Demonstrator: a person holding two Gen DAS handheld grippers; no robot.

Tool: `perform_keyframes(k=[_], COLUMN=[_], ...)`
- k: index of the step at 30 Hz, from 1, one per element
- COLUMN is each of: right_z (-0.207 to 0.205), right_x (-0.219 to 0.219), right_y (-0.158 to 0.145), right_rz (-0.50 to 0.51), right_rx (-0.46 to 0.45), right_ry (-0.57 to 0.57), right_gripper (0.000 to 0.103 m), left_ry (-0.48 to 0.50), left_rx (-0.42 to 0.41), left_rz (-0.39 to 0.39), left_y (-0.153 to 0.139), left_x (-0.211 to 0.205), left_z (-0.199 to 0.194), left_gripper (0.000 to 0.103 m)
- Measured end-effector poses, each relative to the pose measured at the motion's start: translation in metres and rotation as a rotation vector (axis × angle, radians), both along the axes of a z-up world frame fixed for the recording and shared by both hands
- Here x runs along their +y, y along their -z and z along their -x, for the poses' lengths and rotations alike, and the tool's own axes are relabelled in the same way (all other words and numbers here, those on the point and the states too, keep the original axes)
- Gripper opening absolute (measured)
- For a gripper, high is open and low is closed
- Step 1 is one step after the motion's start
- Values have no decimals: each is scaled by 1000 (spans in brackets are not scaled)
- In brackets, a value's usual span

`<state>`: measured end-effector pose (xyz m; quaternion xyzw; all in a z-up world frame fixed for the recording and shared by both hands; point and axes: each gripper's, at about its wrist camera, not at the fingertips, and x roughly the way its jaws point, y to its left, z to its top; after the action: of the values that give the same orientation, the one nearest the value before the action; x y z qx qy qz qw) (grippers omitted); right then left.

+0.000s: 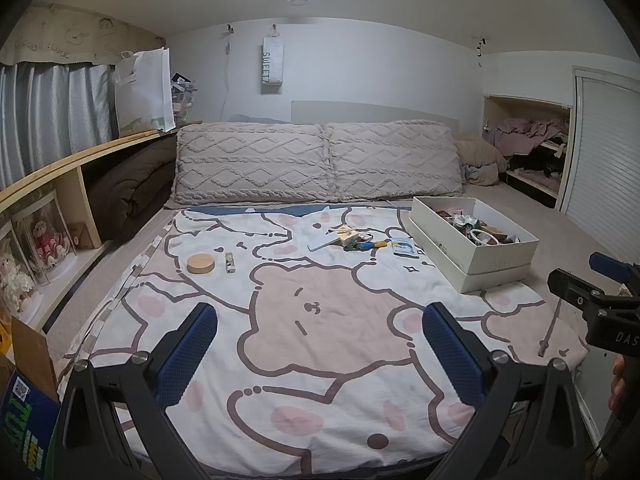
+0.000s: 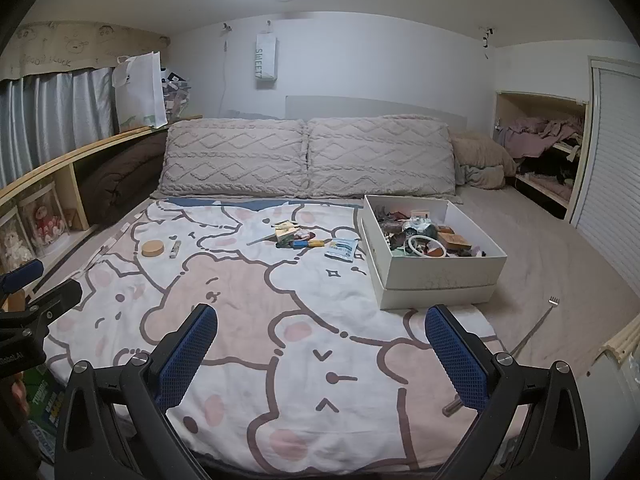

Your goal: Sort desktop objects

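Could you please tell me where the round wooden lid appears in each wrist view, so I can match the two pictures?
Left wrist: the round wooden lid lies left of centre on the cartoon blanket, just left of a small upright tube.
Right wrist: the lid sits further left and slightly higher, the tube again to its right.
Shared landmark: the white box, far right of the lid in both.
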<state>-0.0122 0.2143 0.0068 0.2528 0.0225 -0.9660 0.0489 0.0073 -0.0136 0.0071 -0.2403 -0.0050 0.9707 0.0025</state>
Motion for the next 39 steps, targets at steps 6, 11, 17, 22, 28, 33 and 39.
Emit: perform_keyframes(k=[6, 11, 17, 22, 28, 33, 39], right_z=[0, 0, 1, 5, 7, 9, 12], right_x=[0, -1, -2, -4, -5, -6, -8], right_y=[0, 0, 0, 2, 4, 6, 11], right_rz=[0, 0, 1, -3, -4, -5, -6], right_rx=[-3, -2, -5, -12, -16, -21, -35], right_ry=[0, 0, -2, -8, -7, -11, -20], right_gripper=[103, 103, 103, 103, 103, 103, 103], left_ry=[-1, -1, -2, -1, -6, -7, -9], left_rx=[2, 2, 2, 1, -6, -9, -23], left_rz=[-4, -5, -6, -6, -5, -5, -2], left_y=[2, 2, 2, 3, 7, 10, 16], left_x=[1, 2, 1, 2, -4, -4, -2], left_z=[0, 0, 0, 0, 4, 5, 10], left_gripper=[103, 103, 103, 103, 103, 103, 103])
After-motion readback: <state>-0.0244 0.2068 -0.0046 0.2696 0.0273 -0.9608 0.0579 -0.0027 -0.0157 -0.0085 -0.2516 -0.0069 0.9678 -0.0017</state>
